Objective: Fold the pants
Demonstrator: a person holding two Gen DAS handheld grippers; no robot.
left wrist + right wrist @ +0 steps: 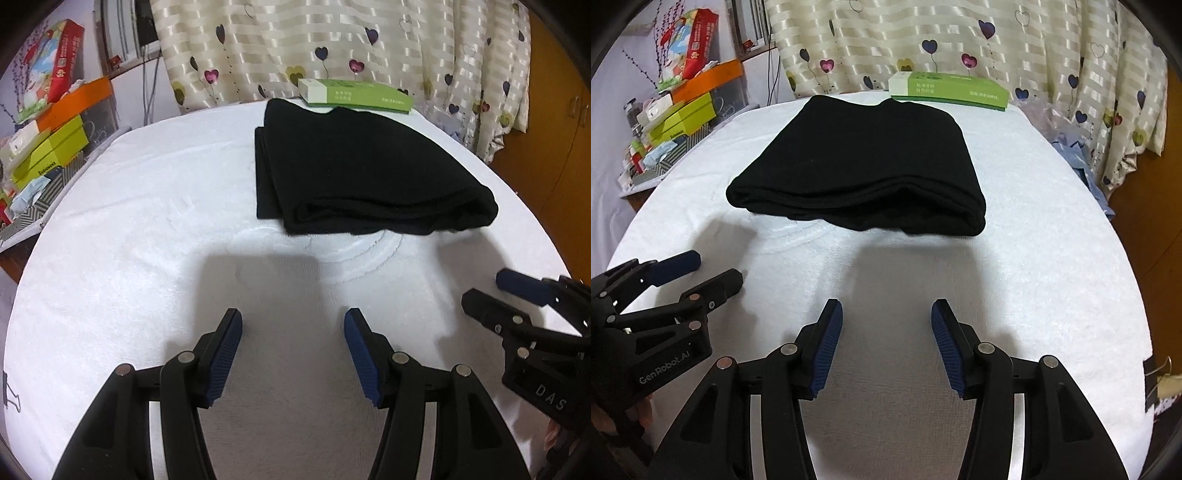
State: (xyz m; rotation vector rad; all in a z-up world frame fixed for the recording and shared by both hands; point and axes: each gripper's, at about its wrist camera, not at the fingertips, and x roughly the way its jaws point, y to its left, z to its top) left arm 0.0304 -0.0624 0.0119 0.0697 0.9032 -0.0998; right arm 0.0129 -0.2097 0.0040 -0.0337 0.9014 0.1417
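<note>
The black pants (362, 170) lie folded into a thick rectangle on the white towel-covered table (129, 221), towards its far side. In the right wrist view the pants (864, 162) show stacked layers along their near edge. My left gripper (293, 317) hovers open over bare towel, well short of the pants, nothing between its blue pads. My right gripper (886, 308) is open too, also short of the pants and holding nothing. Each gripper appears in the other's view: the right gripper (487, 288) at the right edge, the left gripper (713, 269) at the left edge.
A green and white box (354, 95) rests at the table's far edge behind the pants. A heart-patterned curtain (332, 44) hangs beyond. Stacked boxes and clutter (48, 122) fill a shelf on the left. Blue cloth (1082, 162) lies off the table's right side.
</note>
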